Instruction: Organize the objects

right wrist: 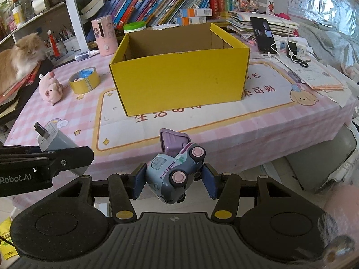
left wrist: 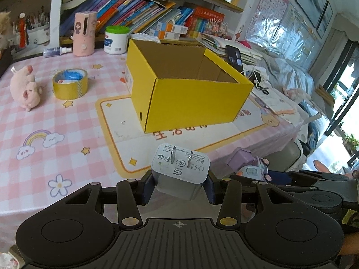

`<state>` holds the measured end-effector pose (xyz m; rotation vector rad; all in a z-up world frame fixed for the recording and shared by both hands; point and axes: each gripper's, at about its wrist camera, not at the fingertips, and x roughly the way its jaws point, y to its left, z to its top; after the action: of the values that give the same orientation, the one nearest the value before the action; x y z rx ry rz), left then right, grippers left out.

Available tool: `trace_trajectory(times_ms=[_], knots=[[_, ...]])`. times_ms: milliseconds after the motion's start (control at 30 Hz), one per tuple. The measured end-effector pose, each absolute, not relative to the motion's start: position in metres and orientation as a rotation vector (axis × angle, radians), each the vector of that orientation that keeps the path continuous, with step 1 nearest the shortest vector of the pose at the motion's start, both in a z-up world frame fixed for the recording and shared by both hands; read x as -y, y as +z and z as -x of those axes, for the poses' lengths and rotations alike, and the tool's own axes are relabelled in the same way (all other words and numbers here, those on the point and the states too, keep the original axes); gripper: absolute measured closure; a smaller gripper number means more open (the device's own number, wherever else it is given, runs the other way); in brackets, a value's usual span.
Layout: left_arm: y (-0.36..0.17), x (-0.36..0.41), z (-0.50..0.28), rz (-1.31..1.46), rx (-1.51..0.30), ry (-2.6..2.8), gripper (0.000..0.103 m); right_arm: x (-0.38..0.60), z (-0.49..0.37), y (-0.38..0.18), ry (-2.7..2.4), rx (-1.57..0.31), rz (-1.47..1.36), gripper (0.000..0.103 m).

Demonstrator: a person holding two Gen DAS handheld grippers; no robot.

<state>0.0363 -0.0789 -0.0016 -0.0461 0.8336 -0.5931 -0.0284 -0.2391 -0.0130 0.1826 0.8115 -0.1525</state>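
An open yellow cardboard box (left wrist: 193, 98) stands on the pink checked table, its inside bare where visible; it also shows in the right wrist view (right wrist: 179, 76). My left gripper (left wrist: 179, 188) is shut on a white plug charger (left wrist: 180, 170), prongs pointing up, held over the table's near edge. My right gripper (right wrist: 172, 179) is shut on a grey-and-purple toy truck (right wrist: 177, 168), held in front of the table edge. The charger (right wrist: 51, 139) and left gripper show at the left of the right wrist view. The toy truck (left wrist: 249, 168) shows at right in the left wrist view.
A yellow tape roll (left wrist: 70, 84) and a pink plush pig (left wrist: 25, 88) lie left of the box. A pink dispenser (left wrist: 84, 33), a white jar (left wrist: 116, 40), a phone (right wrist: 263, 34) with cables, papers and books line the back. A cat (right wrist: 20, 56) sits at far left.
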Motion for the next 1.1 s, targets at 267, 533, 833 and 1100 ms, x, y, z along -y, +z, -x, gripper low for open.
trace_trajectory(times_ms=[267,533,833,1100], knots=[[0.003,0.099,-0.047,0.036,-0.799,-0.607,0.059,0.254,0.014,-0.012,-0.144,-0.813,-0.178,0.053],[0.012,0.122,-0.062,0.054,-0.736,-0.602,0.059,0.282,-0.009,-0.008,-0.13,-0.802,-0.162,0.053],[0.034,0.153,-0.088,0.045,-0.626,-0.579,0.059,0.315,-0.038,0.015,-0.117,-0.67,-0.105,0.053],[0.046,0.173,-0.13,0.068,-0.591,-0.485,0.059,0.346,-0.084,0.046,-0.056,-0.55,-0.086,0.053]])
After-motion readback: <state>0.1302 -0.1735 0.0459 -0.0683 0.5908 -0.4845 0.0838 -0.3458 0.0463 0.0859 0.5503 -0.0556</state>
